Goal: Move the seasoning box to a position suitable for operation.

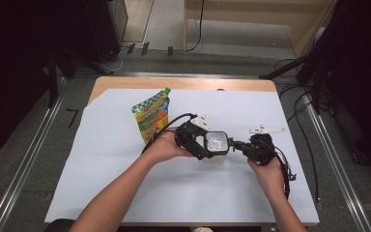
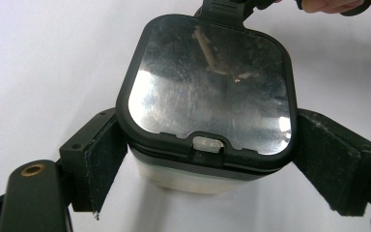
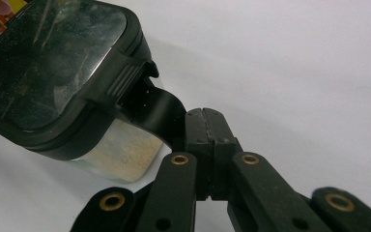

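I have the container (image 1: 216, 146) near the middle of the white-covered surface (image 1: 125, 193), a squarish box with a black-rimmed lid (image 2: 207, 92) whose shiny panel faces up and a pale body below. My left tool (image 2: 207, 159) straddles it: the two padded jaws stand spread on either side of the body, close against the walls, though I cannot tell from the left gripper view whether the pads truly press. My right tool (image 3: 205, 125) comes in from the opposite side with its jaws pressed together on the black latch tab (image 3: 157, 108) that hangs down from the ribbed clip on the lid's edge.

I judge the step in hand to be unlatching the lid while the left side steadies the box. The next move calls for pulling that tab outward and up, away from the rim, with the left jaws firm enough that the box does not slide or tip.

A green and yellow pouch (image 1: 153, 117) lies behind, well apart.
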`<state>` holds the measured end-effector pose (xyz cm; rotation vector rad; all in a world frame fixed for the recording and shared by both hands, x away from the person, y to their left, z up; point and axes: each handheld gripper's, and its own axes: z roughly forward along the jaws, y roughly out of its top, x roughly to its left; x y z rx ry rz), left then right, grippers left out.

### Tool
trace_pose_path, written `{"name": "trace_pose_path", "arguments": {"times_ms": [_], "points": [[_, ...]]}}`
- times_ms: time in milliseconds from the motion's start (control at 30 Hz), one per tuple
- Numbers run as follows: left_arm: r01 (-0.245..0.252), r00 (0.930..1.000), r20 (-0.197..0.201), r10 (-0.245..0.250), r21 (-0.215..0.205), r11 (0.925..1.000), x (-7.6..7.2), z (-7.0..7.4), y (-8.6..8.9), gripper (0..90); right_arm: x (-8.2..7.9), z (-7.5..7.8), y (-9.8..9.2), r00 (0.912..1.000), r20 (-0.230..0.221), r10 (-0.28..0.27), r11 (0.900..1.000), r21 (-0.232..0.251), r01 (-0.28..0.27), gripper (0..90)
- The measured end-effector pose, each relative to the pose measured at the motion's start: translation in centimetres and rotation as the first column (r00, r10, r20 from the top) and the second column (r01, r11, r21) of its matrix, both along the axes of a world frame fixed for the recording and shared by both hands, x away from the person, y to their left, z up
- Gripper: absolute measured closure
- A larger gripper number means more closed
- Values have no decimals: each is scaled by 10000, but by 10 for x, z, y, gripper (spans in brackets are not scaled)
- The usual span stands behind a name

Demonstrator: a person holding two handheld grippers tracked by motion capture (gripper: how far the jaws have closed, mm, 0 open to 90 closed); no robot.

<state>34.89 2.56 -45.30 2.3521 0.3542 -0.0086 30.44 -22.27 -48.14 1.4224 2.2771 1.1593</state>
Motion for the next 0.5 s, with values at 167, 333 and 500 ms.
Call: {"name": "trace_pose_path", "arguments": {"times_ms": [167,333,500], "points": [[92,10000,37,-93,121,9999,1,3,-1,165,0,0,0,10000,-19,-29,10000,27,29,900],[87,9999,117,-88,78,9999,1,8,-1,166,0,0,0,10000,-19,-6,10000,34,6,900],[78,9999,120,-80,159,9998,2,12,-4,164,0,0,0,10000,-34,-4,10000,21,4,900]]}}
